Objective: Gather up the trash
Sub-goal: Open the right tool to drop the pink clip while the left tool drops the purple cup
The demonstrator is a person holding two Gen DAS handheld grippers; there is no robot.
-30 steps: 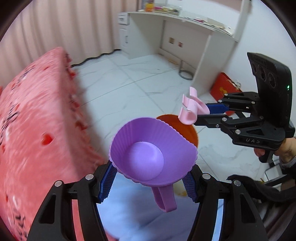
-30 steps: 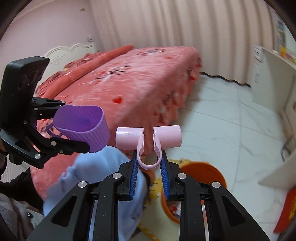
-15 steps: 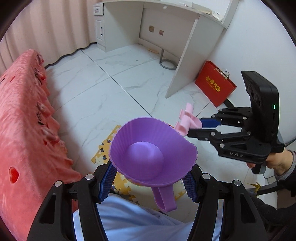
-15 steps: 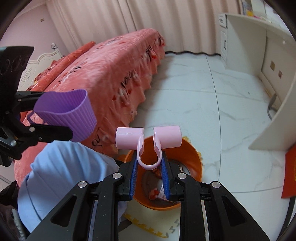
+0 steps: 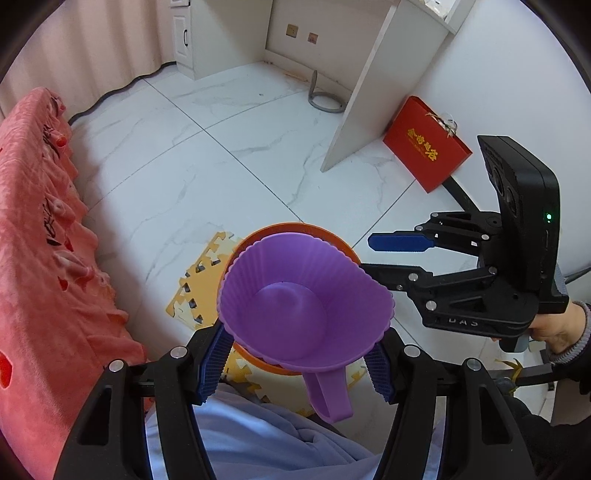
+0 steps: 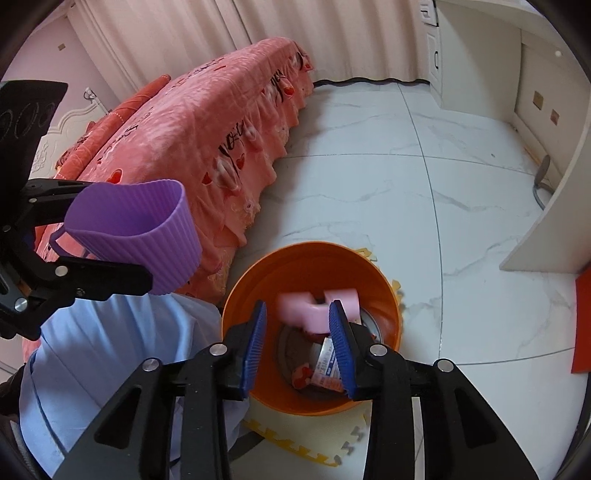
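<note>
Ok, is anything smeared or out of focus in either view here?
Right wrist view: only the pink clip is motion-blurred, between the open right hand-held gripper fingers over the orange bin; everything else is sharp. Left wrist view: sharp throughout, purple cup crisp in the left hand-held gripper. Both views have fisheye bending and dark corners.

The white marble floor carries a yellow foam mat. An orange bin stands on that mat. A red bag rests nearby.

White marble floor, pink bed (curtains behind).
</note>
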